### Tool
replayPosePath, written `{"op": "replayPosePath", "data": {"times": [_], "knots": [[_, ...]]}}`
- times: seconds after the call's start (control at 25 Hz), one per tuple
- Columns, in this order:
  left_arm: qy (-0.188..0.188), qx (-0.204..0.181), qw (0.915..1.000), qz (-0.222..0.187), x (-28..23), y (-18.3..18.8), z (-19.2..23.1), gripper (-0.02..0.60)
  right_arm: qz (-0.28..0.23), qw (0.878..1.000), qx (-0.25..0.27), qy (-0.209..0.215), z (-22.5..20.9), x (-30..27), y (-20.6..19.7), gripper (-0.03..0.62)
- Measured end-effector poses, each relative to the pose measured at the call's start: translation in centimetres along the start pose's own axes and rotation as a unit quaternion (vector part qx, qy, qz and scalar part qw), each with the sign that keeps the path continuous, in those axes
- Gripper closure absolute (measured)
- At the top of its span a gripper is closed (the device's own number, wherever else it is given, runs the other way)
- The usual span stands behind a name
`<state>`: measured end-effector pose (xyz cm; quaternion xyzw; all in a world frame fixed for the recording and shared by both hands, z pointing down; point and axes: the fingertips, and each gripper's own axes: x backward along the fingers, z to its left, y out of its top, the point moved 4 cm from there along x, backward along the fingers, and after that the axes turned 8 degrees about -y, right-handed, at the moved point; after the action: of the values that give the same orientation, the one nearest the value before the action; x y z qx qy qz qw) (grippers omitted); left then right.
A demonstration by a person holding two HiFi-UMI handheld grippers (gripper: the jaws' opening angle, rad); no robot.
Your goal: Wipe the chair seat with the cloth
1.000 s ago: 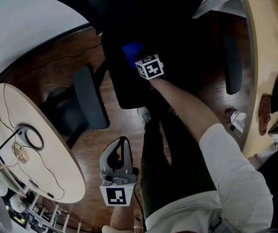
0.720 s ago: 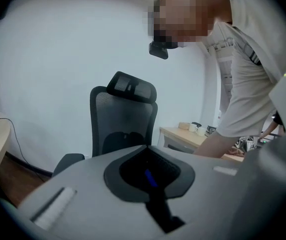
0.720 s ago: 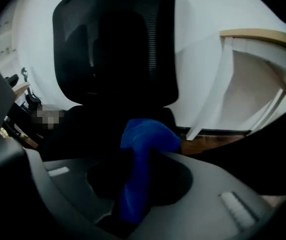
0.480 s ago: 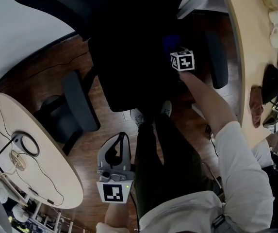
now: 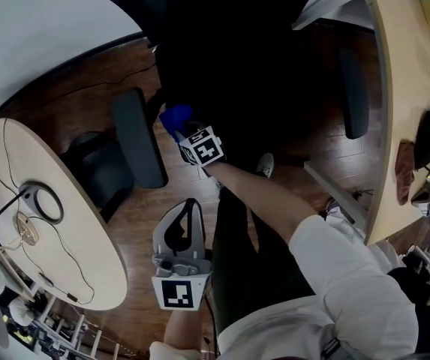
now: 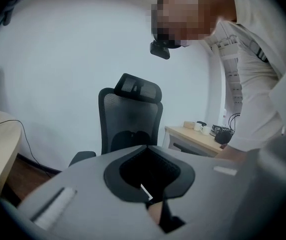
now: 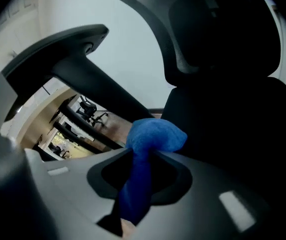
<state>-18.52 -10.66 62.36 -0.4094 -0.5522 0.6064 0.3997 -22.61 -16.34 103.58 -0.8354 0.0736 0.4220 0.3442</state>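
Grey left gripper (image 5: pixel 187 227) hangs low by the person's legs, jaws pressed together on nothing. The right gripper (image 5: pixel 187 132) pinches the blue cloth (image 5: pixel 174 116) at the left edge of the black chair seat (image 5: pixel 245 88), beside an armrest (image 5: pixel 138 145). Brown wood floor (image 5: pixel 87 96) lies beneath, between a round table (image 5: pixel 94 276) and a desk (image 5: pixel 395 126), with a white wall (image 5: pixel 34 21) beyond.

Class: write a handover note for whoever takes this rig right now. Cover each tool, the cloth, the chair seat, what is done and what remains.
Right tool: shut on the blue cloth.
Left tool: shut, empty, away from the chair.
The cloth sits at the chair seat edge beside the armrest.
Wiped area cannot be judged; wipe the whole seat.
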Motion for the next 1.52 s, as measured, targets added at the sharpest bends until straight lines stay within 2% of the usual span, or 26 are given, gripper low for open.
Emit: {"op": "replayPosePath", "data": {"times": [0.12, 0.24, 0.36, 0.52, 0.6, 0.68, 0.76, 0.84, 0.96, 1.08, 1.16, 1.24, 1.36, 1.44, 1.52], "knots": [[0.006, -0.001, 1.0, 0.004, 1.0, -0.5, 0.7, 0.551, -0.004, 0.999, 0.028, -0.025, -3.3, 0.0, -0.9, 0.501], [0.005, 0.0, 1.0, 0.007, 1.8, -1.1, 0.9, 0.551, -0.008, 0.997, 0.034, -0.074, -10.2, 2.6, -1.6, 0.502], [-0.004, 0.005, 1.0, 0.002, 1.2, -1.1, 0.2, 0.551, -0.003, 0.991, 0.018, -0.136, -19.0, 7.4, -3.2, 0.502], [-0.029, 0.007, 0.9996, -0.004, -0.9, -1.3, -1.5, 0.551, 0.015, 0.973, 0.018, -0.228, -30.6, 15.0, -5.6, 0.502], [-0.041, 0.0, 0.9992, -0.001, -1.5, -1.6, -2.1, 0.551, 0.009, 0.966, -0.003, -0.257, -34.0, 17.7, -6.3, 0.502], [-0.049, -0.003, 0.9988, -0.001, -2.1, -1.8, -2.5, 0.551, -0.004, 0.963, -0.036, -0.268, -35.2, 19.8, -5.8, 0.502], [-0.051, -0.003, 0.9987, -0.001, -2.4, -1.9, -2.7, 0.551, -0.022, 0.965, -0.048, -0.257, -34.2, 20.0, -4.8, 0.502], [-0.048, -0.002, 0.9988, 0.001, -2.3, -1.9, -2.7, 0.551, -0.046, 0.972, -0.054, -0.223, -30.6, 18.5, -3.8, 0.501], [-0.044, -0.002, 0.999, 0.004, -1.9, -1.8, -2.6, 0.551, -0.074, 0.986, -0.056, -0.138, -21.0, 14.3, -3.2, 0.5], [-0.037, -0.002, 0.9993, 0.009, -1.5, -1.9, -2.2, 0.551, -0.074, 0.995, -0.047, -0.048, -9.5, 8.9, -4.1, 0.5], [-0.031, -0.001, 0.9994, 0.016, -1.2, -2.4, -1.8, 0.551, -0.049, 0.998, -0.041, -0.014, -3.6, 5.4, -6.1, 0.5], [-0.023, 0.001, 0.9995, 0.022, -0.7, -2.9, -1.4, 0.551, -0.028, 0.999, -0.029, 0.001, 0.0, 2.6, -8.5, 0.5], [-0.014, 0.002, 0.9996, 0.026, 0.3, -3.6, -0.7, 0.551, -0.031, 0.999, -0.006, -0.012, 0.0, 1.6, -10.2, 0.5], [-0.01, 0.003, 0.9995, 0.03, 0.8, -3.9, -0.4, 0.551, -0.035, 0.999, 0.001, -0.03, -2.8, 3.2, -10.7, 0.5], [-0.012, 0.002, 0.9995, 0.029, 0.8, -3.8, -0.5, 0.551, -0.039, 0.997, 0.003, -0.06, -7.5, 5.9, -11.5, 0.5]]}}
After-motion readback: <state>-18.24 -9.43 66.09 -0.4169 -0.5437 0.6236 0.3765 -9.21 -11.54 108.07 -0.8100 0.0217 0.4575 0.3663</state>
